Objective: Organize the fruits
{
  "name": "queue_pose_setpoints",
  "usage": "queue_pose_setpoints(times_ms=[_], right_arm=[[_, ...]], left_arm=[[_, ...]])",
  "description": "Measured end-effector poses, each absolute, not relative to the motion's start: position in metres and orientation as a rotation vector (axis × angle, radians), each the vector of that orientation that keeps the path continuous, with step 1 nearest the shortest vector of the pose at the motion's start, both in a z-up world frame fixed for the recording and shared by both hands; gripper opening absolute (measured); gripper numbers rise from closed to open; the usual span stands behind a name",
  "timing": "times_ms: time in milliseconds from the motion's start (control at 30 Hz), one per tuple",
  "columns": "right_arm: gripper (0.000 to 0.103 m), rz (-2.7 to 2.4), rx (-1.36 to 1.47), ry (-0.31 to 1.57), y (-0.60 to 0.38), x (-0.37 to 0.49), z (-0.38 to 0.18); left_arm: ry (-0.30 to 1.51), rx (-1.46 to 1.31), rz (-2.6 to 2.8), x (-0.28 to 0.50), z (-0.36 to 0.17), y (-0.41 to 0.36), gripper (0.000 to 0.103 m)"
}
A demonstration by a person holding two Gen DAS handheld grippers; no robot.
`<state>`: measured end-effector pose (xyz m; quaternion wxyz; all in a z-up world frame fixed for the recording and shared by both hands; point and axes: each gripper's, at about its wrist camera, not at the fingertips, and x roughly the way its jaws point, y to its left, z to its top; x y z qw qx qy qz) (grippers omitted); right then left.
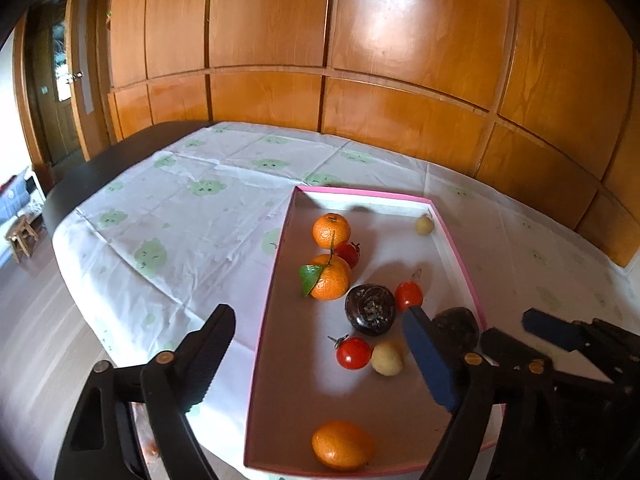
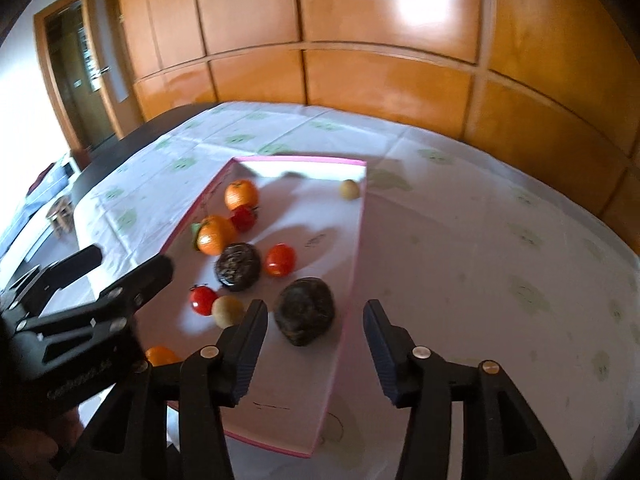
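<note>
Left wrist view: your left tongs (image 1: 316,336) spread apart, empty, over pink-rimmed cardboard box (image 1: 280,264) on tabletop (image 1: 180,216). Blue pad hides part of wrinkled dark fruit (image 1: 456,330). Glossy oranges, smooth cherry tomatoes lie inside box. Right wrist view: your right tongs (image 2: 316,326) apart, empty, straddling box wall; image blurred, near orange (image 2: 160,356) half hidden.

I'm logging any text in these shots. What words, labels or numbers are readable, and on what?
Left gripper: embossed lettering on its body, too blurred to read.
Pink box: dark scribbles on its floor and outer wall, not legible as words.
Nothing else carries text.
</note>
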<state>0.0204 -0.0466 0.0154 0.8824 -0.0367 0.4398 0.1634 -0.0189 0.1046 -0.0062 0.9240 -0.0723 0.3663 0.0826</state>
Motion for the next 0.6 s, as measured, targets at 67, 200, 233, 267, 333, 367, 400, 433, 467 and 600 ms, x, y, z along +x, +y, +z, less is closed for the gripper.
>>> queue_pose_setpoints(times_ms=[67, 200, 233, 267, 333, 367, 400, 433, 467, 600], right_arm=[[0.051, 0.308, -0.080, 0.895, -0.050, 0.016, 0.018], [0.055, 0.243, -0.077, 0.859, -0.057, 0.009, 0.023], [0.055, 0.228, -0.079, 0.849, -0.059, 0.008, 0.024], [0.055, 0.210, -0.076, 0.840, -0.062, 0.007, 0.025], [0.055, 0.197, -0.067, 0.836, -0.066, 0.005, 0.026], [0.055, 0.195, -0.065, 0.834, -0.067, 0.004, 0.026], [0.055, 0.194, -0.064, 0.832, -0.068, 0.003, 0.027], [0.055, 0.193, -0.062, 0.828, -0.068, 0.002, 0.027], [0.055, 0.193, -0.061, 0.824, -0.069, 0.001, 0.028], [0.055, 0.190, -0.053, 0.830, -0.071, -0.002, 0.025]], left_arm=[[0.750, -0.148, 0.175, -0.024, -0.007, 0.103, 0.092], [0.737, -0.146, 0.205, -0.034, -0.005, 0.104, 0.102], [0.730, -0.147, 0.208, -0.036, -0.004, 0.105, 0.103], [0.722, -0.145, 0.215, -0.039, -0.003, 0.104, 0.103], [0.724, -0.136, 0.224, -0.040, -0.002, 0.103, 0.103], [0.729, -0.136, 0.224, -0.040, -0.003, 0.102, 0.103], [0.734, -0.136, 0.225, -0.040, -0.003, 0.101, 0.103], [0.739, -0.133, 0.229, -0.040, -0.003, 0.100, 0.103], [0.741, -0.131, 0.232, -0.040, -0.003, 0.099, 0.103], [0.734, -0.103, 0.261, -0.043, -0.002, 0.093, 0.103]])
